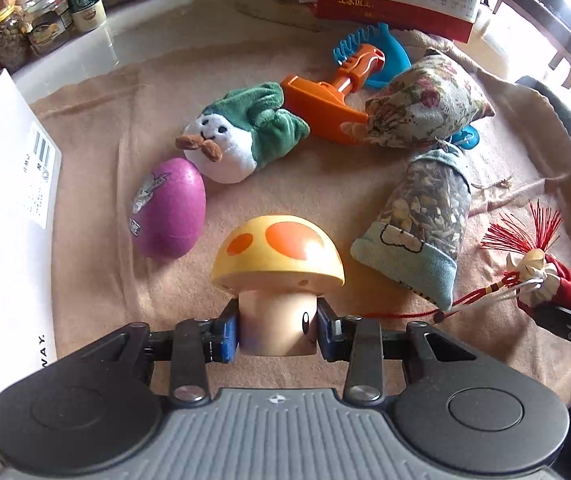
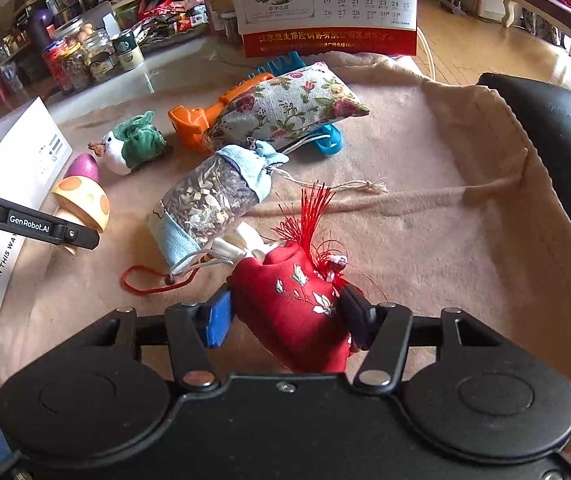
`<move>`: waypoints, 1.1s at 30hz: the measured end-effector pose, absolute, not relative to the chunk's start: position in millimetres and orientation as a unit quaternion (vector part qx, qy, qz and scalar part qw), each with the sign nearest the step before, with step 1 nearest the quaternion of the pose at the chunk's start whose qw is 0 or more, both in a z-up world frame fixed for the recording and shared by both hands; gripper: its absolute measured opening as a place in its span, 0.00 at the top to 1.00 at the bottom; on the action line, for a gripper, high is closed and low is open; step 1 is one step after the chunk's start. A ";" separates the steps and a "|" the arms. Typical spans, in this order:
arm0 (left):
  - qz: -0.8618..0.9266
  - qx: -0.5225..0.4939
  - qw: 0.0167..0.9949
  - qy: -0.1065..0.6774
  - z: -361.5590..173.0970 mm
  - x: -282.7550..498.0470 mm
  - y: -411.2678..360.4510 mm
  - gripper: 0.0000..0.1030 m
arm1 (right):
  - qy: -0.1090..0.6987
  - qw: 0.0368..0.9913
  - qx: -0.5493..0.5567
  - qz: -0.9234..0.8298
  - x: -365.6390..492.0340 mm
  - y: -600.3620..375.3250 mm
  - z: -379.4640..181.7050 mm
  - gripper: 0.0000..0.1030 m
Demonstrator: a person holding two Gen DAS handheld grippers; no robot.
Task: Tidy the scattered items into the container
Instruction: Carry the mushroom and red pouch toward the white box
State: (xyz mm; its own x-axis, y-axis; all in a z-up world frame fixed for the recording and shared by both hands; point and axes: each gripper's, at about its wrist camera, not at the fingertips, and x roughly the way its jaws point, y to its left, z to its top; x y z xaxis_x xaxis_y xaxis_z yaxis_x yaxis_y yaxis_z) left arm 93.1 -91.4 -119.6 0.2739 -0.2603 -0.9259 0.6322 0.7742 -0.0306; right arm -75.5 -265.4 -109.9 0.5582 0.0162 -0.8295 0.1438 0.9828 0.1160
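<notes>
Left gripper (image 1: 277, 330): jaws narrowed onto the stem of the mushroom toy (image 1: 277, 256), pads pressing both sides; gripping the stem rather than the broad cap gives the pads flat purchase.
Right gripper (image 2: 285, 314): jaws about half open, closed against the red embroidered pouch (image 2: 297, 300), squeezing its soft body; red tassel (image 2: 309, 208) and cord trail loose.
Container: likely the white box (image 1: 1, 208), just left of the mushroom toy; its opening is not visible.
Still scattered: purple egg (image 1: 169, 208) beside the mushroom toy; plush bird (image 1: 241, 136) beyond the egg; orange plastic toy (image 1: 325, 104), floral pouch (image 1: 425, 104) and herb sachet (image 1: 425, 216) to the right.
Surface: tan cloth (image 1: 105, 280) over the desk.
Obstructions: pouch cord may snag the herb sachet; egg sits near the mushroom toy's route to the box.
</notes>
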 end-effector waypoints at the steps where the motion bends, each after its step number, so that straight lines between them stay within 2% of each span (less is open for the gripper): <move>1: -0.286 0.178 0.781 0.526 -115.3 91.6 -91.3 0.63 | 0.467 0.880 0.084 -0.036 -76.5 -264.9 -106.9 0.46; 11: -0.262 0.189 0.809 0.491 -68.3 74.7 -74.1 0.62 | 0.447 0.891 0.069 -0.032 -84.3 -259.5 -72.6 0.46; 22: -0.230 0.188 0.822 0.486 -28.4 65.8 -15.6 0.62 | 0.433 0.900 0.052 -0.004 -79.6 -233.2 -49.1 0.46; 33: -0.213 0.198 0.846 0.446 40.9 72.9 42.4 0.62 | 0.424 0.904 0.044 0.021 -77.0 -209.9 -36.5 0.46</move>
